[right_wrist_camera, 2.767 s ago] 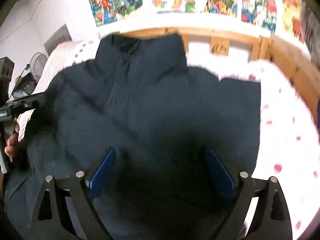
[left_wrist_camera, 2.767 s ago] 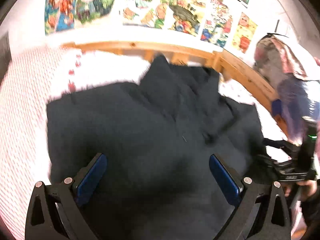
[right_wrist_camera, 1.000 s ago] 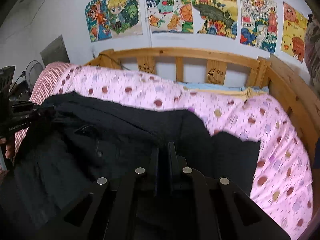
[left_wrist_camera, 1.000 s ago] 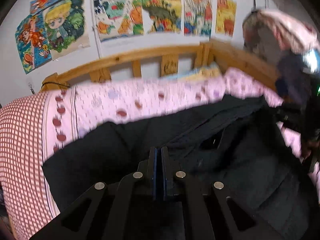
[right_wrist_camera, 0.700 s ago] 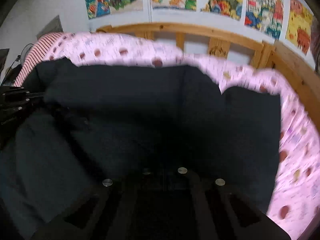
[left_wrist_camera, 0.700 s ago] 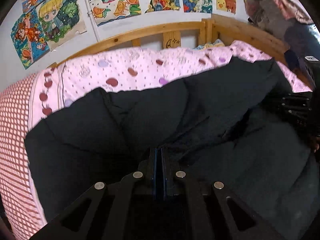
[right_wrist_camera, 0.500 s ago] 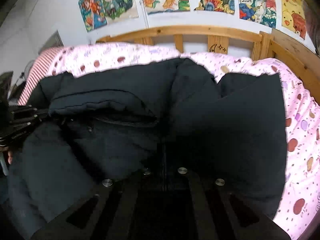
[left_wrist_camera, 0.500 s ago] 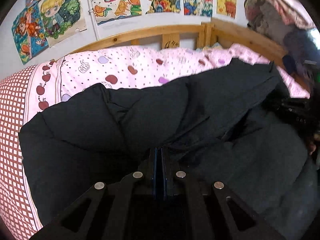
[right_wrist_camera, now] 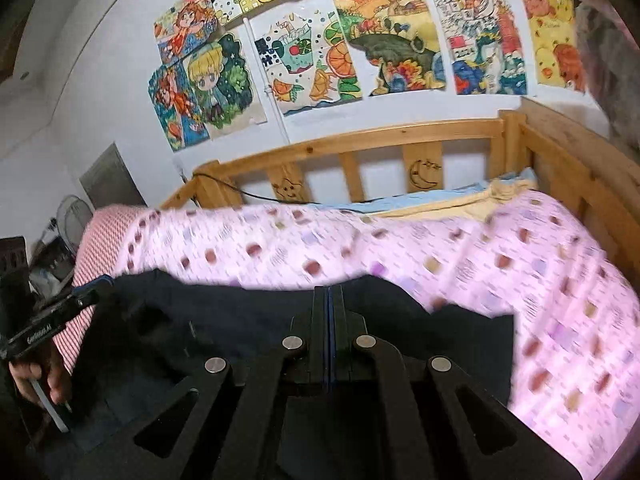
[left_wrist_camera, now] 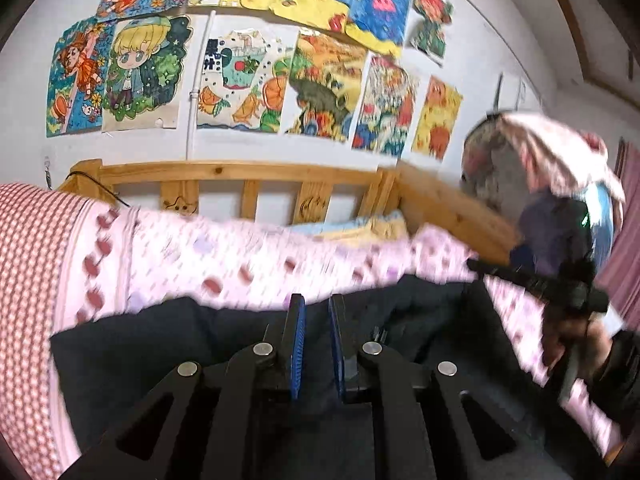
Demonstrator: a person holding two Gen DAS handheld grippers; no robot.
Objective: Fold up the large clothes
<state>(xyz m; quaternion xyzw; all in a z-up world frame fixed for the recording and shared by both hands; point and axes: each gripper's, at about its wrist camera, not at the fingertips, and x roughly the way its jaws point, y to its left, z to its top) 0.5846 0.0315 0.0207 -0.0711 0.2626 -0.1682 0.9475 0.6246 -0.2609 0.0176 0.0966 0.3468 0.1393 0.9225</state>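
1. The dark jacket lies on the bed, spread across the pink dotted sheet near its front edge, with bare sheet beyond it up to the wooden headboard rail.
2. The left gripper is low over the jacket; its blue-padded fingers stand slightly spread, a narrow gap between them with nothing clearly pinched.
3. The right gripper has its fingers pressed together; dark fabric lies around the tips, but I cannot tell whether any is caught.
4. Colourful drawings cover the wall above the headboard.
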